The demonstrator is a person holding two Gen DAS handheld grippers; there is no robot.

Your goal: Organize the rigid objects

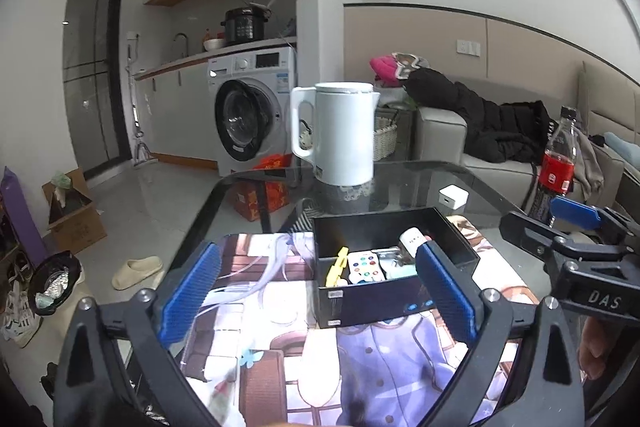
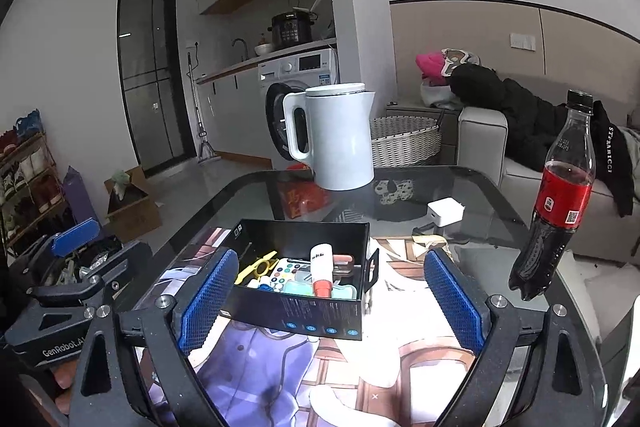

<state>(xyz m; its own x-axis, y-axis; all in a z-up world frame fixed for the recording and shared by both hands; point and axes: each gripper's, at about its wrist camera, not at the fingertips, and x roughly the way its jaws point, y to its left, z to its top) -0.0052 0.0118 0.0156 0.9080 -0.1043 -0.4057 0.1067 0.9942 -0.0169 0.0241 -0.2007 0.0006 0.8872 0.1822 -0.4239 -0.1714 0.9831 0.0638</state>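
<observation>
A black open box [image 1: 394, 301] [image 2: 316, 315] sits on a printed mat on the glass table. It holds several small items: a yellow plastic piece [image 2: 258, 267], a white tube with a red cap [image 2: 322, 265], a colour-dot palette [image 1: 364, 265]. My left gripper [image 1: 316, 297] is open and empty, its fingers on either side of the box's left half. My right gripper [image 2: 328, 301] is open and empty, with the box between its fingers. A white charger cube [image 2: 445, 213] [image 1: 453, 195] lies on the glass behind the box.
A white kettle [image 1: 344, 133] [image 2: 340, 137] stands at the table's far edge. A cola bottle [image 2: 558, 203] [image 1: 558, 163] stands at the right. The right gripper's body [image 1: 580, 259] is to the right of the box. A sofa with clothes is behind.
</observation>
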